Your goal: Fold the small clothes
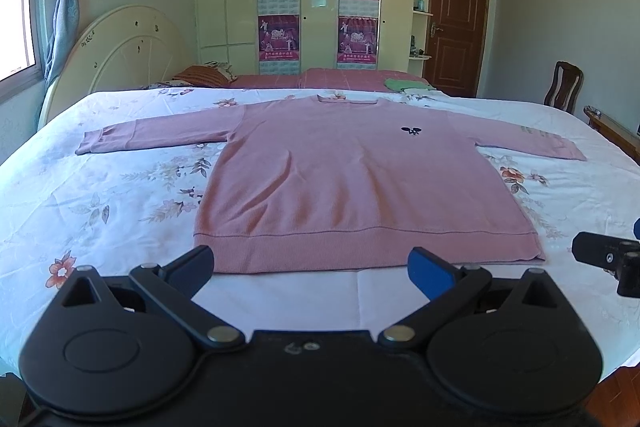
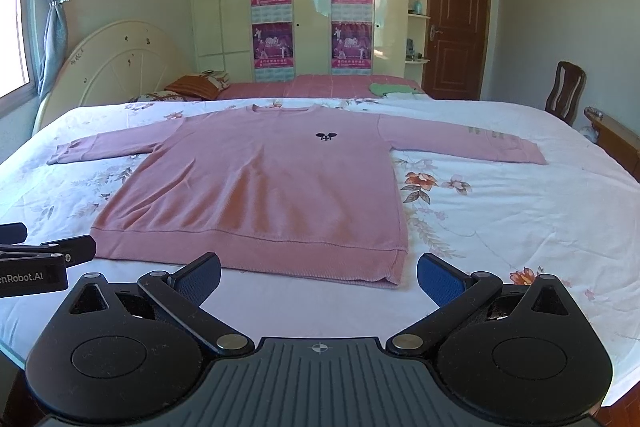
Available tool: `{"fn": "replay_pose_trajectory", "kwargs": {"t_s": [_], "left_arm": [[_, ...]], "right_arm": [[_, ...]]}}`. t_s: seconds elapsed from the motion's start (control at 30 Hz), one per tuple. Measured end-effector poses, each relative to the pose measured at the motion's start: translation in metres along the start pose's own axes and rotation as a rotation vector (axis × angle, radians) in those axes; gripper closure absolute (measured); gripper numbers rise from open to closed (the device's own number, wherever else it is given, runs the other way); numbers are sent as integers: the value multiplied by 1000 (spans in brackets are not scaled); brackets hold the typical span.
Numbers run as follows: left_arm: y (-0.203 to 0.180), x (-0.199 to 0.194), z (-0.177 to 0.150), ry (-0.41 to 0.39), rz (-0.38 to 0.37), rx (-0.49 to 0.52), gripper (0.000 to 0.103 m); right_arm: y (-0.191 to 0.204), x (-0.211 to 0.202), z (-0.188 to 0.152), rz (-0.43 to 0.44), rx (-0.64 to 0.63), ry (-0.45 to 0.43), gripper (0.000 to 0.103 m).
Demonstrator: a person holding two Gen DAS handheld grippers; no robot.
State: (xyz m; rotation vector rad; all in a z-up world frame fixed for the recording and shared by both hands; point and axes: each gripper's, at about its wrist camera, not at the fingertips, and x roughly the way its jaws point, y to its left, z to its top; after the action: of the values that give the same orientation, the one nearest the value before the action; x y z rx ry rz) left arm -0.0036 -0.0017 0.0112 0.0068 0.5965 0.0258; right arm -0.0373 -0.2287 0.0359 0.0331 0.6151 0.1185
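Note:
A pink long-sleeved sweater [image 1: 352, 179] lies flat and face up on the floral bedsheet [image 1: 100, 195], sleeves spread out to both sides, hem nearest me. It also shows in the right wrist view [image 2: 260, 187]. My left gripper [image 1: 316, 263] is open and empty, just in front of the hem, near its middle. My right gripper [image 2: 320, 273] is open and empty, just in front of the hem's right corner. Each gripper shows at the edge of the other's view: the right one [image 1: 612, 259] and the left one [image 2: 44, 259].
Beyond the sheet [image 2: 500, 211] lie a red bedcover [image 1: 312, 79], a striped pillow [image 1: 204, 74] and a green cloth [image 1: 408, 83]. A cream headboard [image 1: 120, 47] stands at the left, a wooden chair [image 1: 564, 87] and wooden furniture edge [image 1: 612, 131] at the right.

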Motion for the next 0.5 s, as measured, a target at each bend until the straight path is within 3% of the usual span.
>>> {"fn": "replay_pose_trajectory", "kwargs": {"t_s": [0.37, 0.5], "left_arm": [[1, 0, 0, 4, 1, 1, 0], [-2, -2, -1, 9, -53, 7, 0]], "right_arm": [[0, 0, -1, 1, 1, 2, 0], [-1, 0, -1, -5, 3, -1, 0]]}}
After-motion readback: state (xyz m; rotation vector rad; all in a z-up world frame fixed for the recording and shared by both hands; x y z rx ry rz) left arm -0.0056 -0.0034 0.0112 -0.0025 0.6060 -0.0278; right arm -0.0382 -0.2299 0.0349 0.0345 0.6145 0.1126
